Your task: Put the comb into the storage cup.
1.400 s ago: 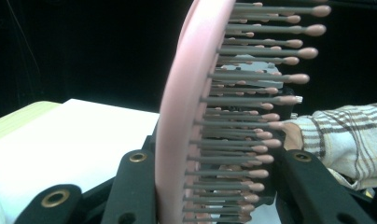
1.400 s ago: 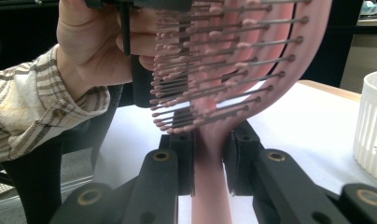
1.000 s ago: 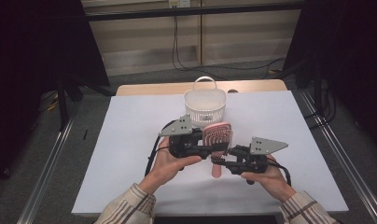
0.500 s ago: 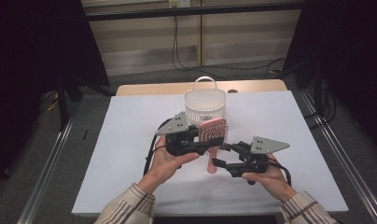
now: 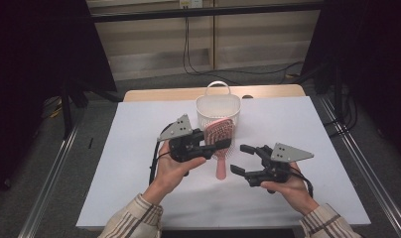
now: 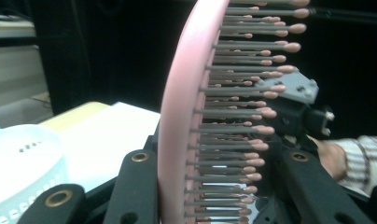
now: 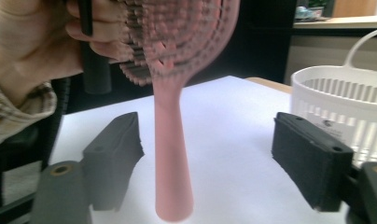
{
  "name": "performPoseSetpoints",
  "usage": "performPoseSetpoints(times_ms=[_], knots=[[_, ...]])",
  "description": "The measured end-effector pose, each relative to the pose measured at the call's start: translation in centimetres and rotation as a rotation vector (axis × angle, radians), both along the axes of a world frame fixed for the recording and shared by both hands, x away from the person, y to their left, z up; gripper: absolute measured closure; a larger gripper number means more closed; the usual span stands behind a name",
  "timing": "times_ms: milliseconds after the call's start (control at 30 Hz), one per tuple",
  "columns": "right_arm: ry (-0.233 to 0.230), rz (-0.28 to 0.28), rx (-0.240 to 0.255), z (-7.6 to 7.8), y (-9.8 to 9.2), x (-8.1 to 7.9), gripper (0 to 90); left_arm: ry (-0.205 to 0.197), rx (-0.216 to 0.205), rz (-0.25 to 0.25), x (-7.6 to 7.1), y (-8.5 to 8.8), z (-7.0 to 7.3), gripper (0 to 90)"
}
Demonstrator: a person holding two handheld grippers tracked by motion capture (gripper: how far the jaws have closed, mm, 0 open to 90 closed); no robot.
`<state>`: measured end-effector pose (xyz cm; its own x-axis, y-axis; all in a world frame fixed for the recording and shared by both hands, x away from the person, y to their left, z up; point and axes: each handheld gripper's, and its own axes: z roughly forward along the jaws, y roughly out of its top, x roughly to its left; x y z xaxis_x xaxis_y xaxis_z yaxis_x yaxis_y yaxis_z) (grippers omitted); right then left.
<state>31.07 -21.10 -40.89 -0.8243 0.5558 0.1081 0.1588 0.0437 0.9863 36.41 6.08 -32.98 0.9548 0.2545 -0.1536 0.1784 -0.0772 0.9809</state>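
My left gripper point(image 5: 214, 143) is shut on the head of a pink hairbrush point(image 5: 220, 134), which it holds upright just in front of a white basket point(image 5: 218, 106). In the left gripper view the bristles point(image 6: 233, 116) point right between the two jaws. The brush's handle point(image 7: 170, 154) hangs down over the table. My right gripper point(image 5: 242, 158) is just right of the handle; its jaws have just been opening. In the right gripper view point(image 7: 210, 156) the pads point(image 7: 114, 151) stand wide on either side of the handle, clear of it.
The white table sheet point(image 5: 129, 148) spreads to both sides of the hands. The basket's handle point(image 5: 217, 85) arches over its far rim, near the table's back edge. Dark frames and rails flank the table.
The right gripper's jaws opened and came off the brush handle. The left gripper kept the brush head and shifted it slightly toward the basket, more upright.
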Motion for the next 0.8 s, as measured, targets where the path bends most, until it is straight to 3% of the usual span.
performPoseSetpoints(times_ms=[200,367,700,800], knots=[[-0.024,-0.050,-0.007,0.3,-0.4,-0.3,13.4,0.000,-0.004,0.038,0.3,0.7,0.2,63.3],[-0.030,-0.127,-0.021,0.3,-0.9,-0.5,3.2,-0.003,-0.012,0.055,0.4,1.1,0.5,63.3],[-0.062,-0.268,-0.036,0.6,-2.9,-1.5,0.2,-0.008,-0.006,0.095,0.6,2.2,0.9,63.3],[-0.046,-0.301,-0.036,0.5,-3.6,-1.8,0.0,0.005,-0.005,0.106,0.8,2.6,1.0,63.3]])
